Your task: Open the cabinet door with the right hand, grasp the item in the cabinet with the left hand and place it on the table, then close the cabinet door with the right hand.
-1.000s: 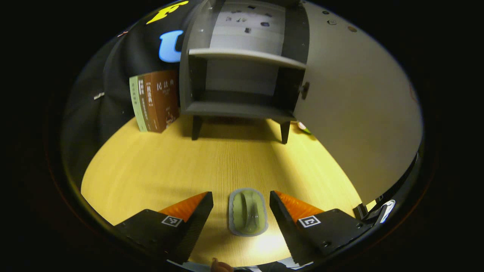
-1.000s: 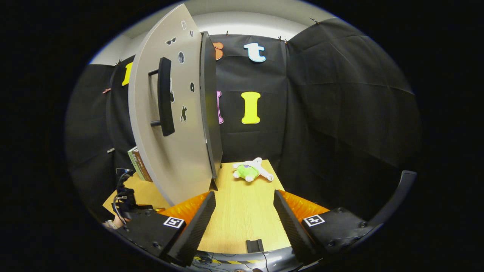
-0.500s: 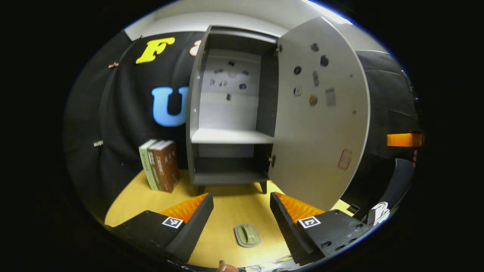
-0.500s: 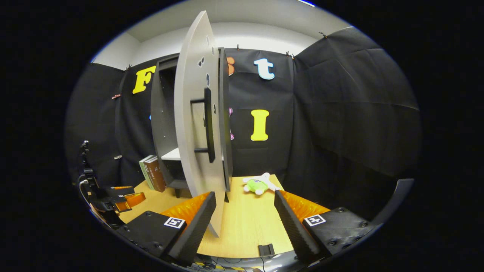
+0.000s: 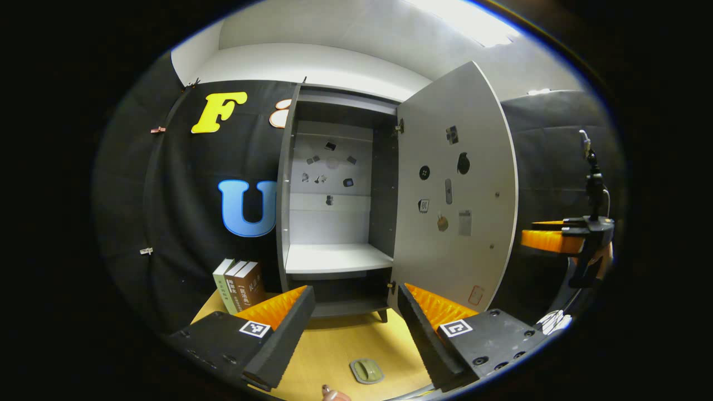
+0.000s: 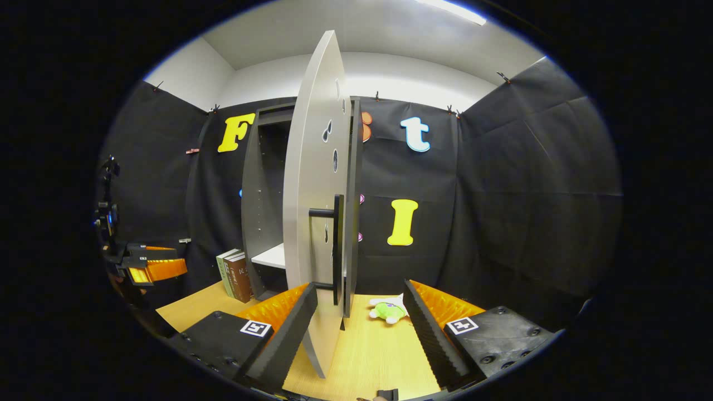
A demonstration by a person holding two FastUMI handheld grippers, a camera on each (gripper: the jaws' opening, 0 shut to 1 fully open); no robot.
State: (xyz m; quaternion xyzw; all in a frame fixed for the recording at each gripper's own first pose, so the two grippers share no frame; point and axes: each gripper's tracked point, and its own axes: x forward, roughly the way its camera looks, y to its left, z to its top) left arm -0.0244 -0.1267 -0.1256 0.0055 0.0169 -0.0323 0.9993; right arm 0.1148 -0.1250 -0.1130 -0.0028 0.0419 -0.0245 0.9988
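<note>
Closing the door (image 6: 312, 223) is the step in hand, by my judgement: the item (image 5: 366, 370), a flat green thing, lies on the worktop (image 5: 334, 351) in front of the cabinet (image 5: 334, 211), whose shelf (image 5: 334, 259) is bare. Left of the cabinet stand books (image 5: 240, 284) against the booth wall. In front of the cabinet the left gripper (image 5: 355, 312) has its jaws apart and holds nothing, the item just below and between them. To the cabinet's right the door stands wide open, edge-on to the right gripper (image 6: 359, 312), whose jaws are also apart and empty (the door's edge runs down between its fingers without touching either, as far as I can tell). To close well, press the door's outer face near the handle (image 6: 336, 250) and swing it leftward, keeping the left gripper out of the opening. Right of the door a plush toy (image 6: 387, 311) lies clear of the swing; the worktop there is otherwise free.
</note>
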